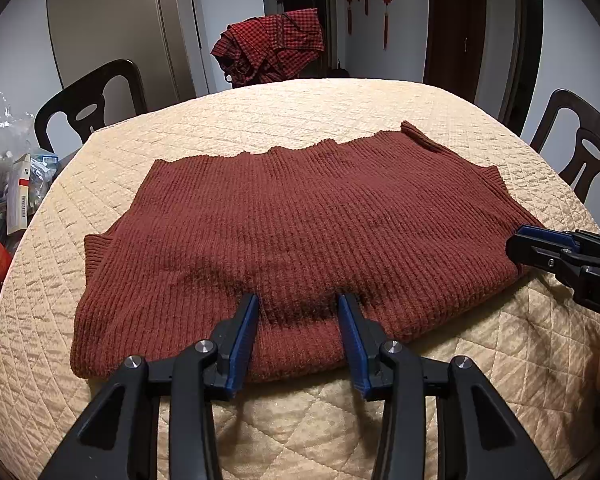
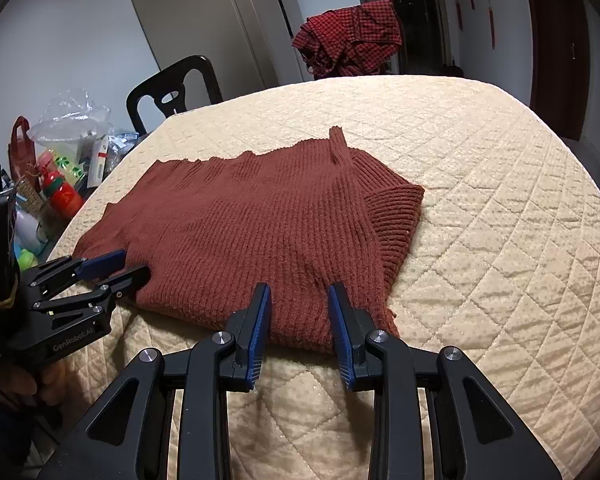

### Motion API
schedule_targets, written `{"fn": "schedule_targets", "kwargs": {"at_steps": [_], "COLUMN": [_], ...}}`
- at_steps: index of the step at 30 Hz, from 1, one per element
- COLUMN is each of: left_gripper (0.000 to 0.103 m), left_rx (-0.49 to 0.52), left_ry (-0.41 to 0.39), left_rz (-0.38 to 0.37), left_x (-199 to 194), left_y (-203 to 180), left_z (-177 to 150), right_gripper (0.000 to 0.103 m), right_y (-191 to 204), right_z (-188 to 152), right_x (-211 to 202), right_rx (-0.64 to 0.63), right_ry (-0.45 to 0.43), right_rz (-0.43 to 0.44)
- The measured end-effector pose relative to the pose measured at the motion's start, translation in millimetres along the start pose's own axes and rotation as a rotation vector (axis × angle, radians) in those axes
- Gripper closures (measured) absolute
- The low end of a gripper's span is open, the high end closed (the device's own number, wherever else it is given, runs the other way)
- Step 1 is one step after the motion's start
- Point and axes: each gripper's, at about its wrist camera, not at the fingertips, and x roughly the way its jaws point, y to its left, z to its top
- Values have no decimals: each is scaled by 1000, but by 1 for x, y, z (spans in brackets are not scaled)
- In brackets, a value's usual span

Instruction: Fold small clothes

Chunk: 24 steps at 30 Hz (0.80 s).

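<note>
A rust-brown ribbed knit sweater [image 1: 300, 224] lies flat on the quilted beige table cover [image 1: 300, 104], its near edge doubled over; it also shows in the right wrist view [image 2: 260, 232]. My left gripper [image 1: 298, 300] is open, its blue-padded fingers resting over the sweater's near folded edge, nothing clamped. My right gripper [image 2: 298, 290] is open over the sweater's near right edge, beside a ribbed cuff [image 2: 396, 216]. Each gripper also shows in the other's view: the right one [image 1: 540, 248] at the sweater's right edge, the left one [image 2: 112, 268] at its left.
A red checked garment [image 1: 272, 48] hangs over a chair at the table's far side. Dark wooden chairs [image 1: 92, 100] stand left and right [image 1: 580, 152]. Bags, boxes and a red bottle [image 2: 60, 196] are piled off the table's left edge.
</note>
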Motion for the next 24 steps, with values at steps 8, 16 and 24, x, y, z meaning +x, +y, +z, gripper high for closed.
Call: {"fn": "schedule_targets", "kwargs": {"at_steps": [8, 16, 24], "left_gripper": [59, 59, 59], "left_rx": [-63, -196, -274], "left_ry": [-48, -22, -32], "left_rz": [59, 59, 22], "left_x": [-22, -20, -35], "left_y": [34, 89, 109], "left_z": [-5, -23, -37], "right_gripper": [73, 73, 72], "right_y": [-1, -7, -22], "right_z": [-4, -6, -13], "right_x": [-12, -12, -27], "right_rx": [10, 37, 121], "right_ry": [-12, -4, -10], "right_rz": [-29, -37, -24]}}
